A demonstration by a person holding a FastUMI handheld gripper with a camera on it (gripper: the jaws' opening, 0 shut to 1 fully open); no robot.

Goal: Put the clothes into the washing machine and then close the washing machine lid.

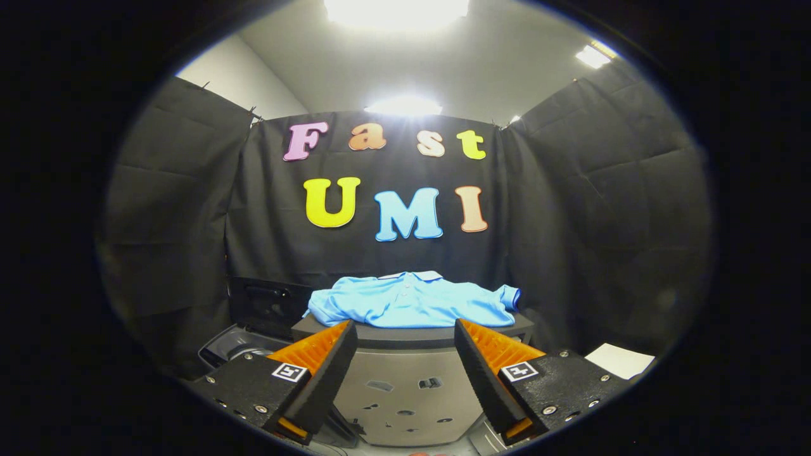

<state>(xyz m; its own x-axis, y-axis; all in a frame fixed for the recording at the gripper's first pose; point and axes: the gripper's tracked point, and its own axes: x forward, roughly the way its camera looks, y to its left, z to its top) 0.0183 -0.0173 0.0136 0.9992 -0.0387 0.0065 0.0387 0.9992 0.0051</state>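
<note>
**Lining up on the shirt, nothing gripped yet**

Gripper view: my hand-held gripper has its fingers spread wide apart with nothing between them. Beyond the tips, a blue shirt lies on a dark, flat-topped stand. It looks like a polo: collar and a short button placket toward the back, one short sleeve with a darker trimmed cuff hanging off the stand's edge on the side of my right finger. The cloth is soft, loosely flattened and rumpled into shallow folds, so it should bunch up easily under a pinch.

Below the stand, between my fingers, there is a pale grey rounded body with small dark marks on it; I cannot tell whether it is part of the washer. Past my left finger sits a dark hollow with a glossy rim, and a black panel stands upright behind it. I take these for the washer's opening and its raised lid, though it is dim there. A white sheet lies off past my right finger.

I judge this to be the very first step: reaching for the shirt. Next I need to move forward over the stand, drop the tips onto a raised fold near the middle, and close on enough fabric that the sleeves don't trail.
</note>
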